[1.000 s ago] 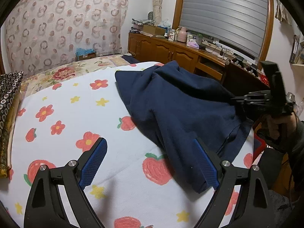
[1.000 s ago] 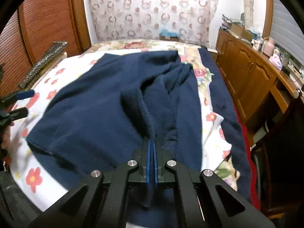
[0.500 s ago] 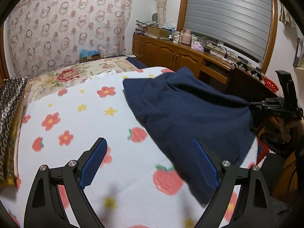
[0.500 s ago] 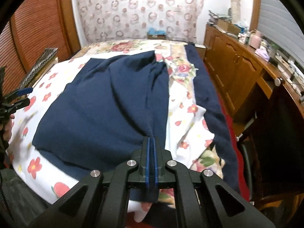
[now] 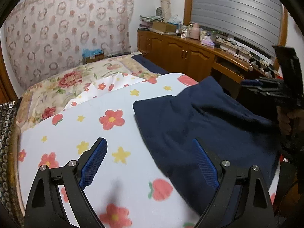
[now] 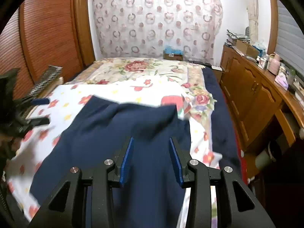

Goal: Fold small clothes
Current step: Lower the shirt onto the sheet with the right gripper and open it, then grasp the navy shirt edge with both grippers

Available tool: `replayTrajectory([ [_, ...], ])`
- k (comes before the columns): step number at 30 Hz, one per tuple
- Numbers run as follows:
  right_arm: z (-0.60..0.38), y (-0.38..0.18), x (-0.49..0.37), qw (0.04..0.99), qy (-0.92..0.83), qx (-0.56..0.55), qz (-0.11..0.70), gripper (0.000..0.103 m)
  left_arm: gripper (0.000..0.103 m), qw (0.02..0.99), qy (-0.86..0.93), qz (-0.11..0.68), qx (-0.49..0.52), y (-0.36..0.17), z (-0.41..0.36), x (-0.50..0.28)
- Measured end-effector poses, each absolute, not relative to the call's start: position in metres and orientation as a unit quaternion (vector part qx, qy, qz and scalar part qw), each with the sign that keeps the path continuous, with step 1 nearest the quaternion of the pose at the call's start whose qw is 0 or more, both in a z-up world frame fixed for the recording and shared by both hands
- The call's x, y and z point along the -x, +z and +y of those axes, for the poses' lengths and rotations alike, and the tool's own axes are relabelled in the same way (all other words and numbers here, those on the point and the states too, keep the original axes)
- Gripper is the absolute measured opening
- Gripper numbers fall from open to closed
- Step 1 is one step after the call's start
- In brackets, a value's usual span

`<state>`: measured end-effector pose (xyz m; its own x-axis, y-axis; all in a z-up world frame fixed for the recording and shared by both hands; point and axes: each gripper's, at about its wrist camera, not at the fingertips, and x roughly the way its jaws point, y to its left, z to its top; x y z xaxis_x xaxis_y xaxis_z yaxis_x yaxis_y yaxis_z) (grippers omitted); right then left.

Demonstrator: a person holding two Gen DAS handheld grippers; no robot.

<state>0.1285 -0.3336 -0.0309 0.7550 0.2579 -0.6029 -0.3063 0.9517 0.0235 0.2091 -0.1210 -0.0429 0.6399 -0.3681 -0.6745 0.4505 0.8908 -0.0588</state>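
A dark navy garment (image 5: 209, 129) lies spread on the flower-print sheet (image 5: 95, 133) of the bed, toward its right side. My left gripper (image 5: 150, 163) is open and empty above the sheet, its right finger over the garment's near edge. My right gripper (image 6: 151, 157) is open just above the garment (image 6: 123, 142), holding nothing. The right gripper also shows at the right edge of the left wrist view (image 5: 266, 87). The left gripper shows at the left edge of the right wrist view (image 6: 36, 110).
A wooden cabinet (image 6: 252, 98) with clutter on top runs along the bed's right side. A wooden wardrobe (image 6: 47, 38) stands on the left. A patterned cushion (image 5: 5, 133) lies at the bed's left edge. A curtain (image 6: 157, 19) hangs behind the bed.
My right gripper was shut on the garment's edge, pulling it toward the bed's foot; it has opened and let go. The garment has flattened. The left gripper stayed open.
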Motion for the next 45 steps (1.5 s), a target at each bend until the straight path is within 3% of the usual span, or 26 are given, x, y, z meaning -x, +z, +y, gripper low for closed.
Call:
replayTrajectory([
  [6,-0.32,-0.042,-0.2,0.929,0.162,0.041,0.33,0.04,0.091,0.901,-0.209,0.375,-0.066,-0.054,-0.126,-0.239],
  [16,-0.33,-0.061,-0.238,0.909,0.199,-0.007,0.367,0.041,0.091,0.893,-0.209,0.396,-0.057,-0.066,-0.137,-0.29],
  [17,-0.331,-0.061,-0.241,0.908,0.206,-0.009,0.365,0.029,0.091,0.892,-0.211,0.396,-0.057,-0.067,-0.138,-0.294],
  [18,-0.331,-0.059,-0.24,0.908,0.213,-0.011,0.36,0.005,0.091,0.892,-0.213,0.395,-0.057,-0.067,-0.141,-0.296],
  [22,-0.346,-0.046,-0.228,0.928,0.19,0.003,0.321,0.005,0.091,0.891,-0.22,0.393,-0.054,-0.069,-0.143,-0.307],
  [28,-0.364,-0.058,-0.227,0.93,0.151,-0.013,0.336,0.006,0.091,0.884,-0.232,0.404,-0.04,-0.079,-0.141,-0.318],
  [31,-0.351,-0.069,-0.236,0.927,0.134,-0.004,0.349,0.027,0.079,0.875,-0.242,0.417,-0.033,-0.083,-0.143,-0.321],
  [33,-0.345,-0.073,-0.241,0.926,0.132,-0.015,0.353,0.049,0.066,0.872,-0.249,0.421,-0.031,-0.084,-0.144,-0.321],
  [35,-0.344,-0.071,-0.246,0.924,0.139,-0.025,0.354,0.057,0.055,0.867,-0.257,0.425,-0.031,-0.085,-0.147,-0.32],
  [37,-0.345,-0.07,-0.245,0.921,0.142,-0.023,0.362,0.061,0.047,0.862,-0.262,0.434,-0.029,-0.088,-0.149,-0.321],
  [45,-0.339,-0.077,-0.256,0.907,0.152,-0.01,0.392,0.064,0.046,0.865,-0.255,0.429,-0.044,-0.087,-0.153,-0.318],
])
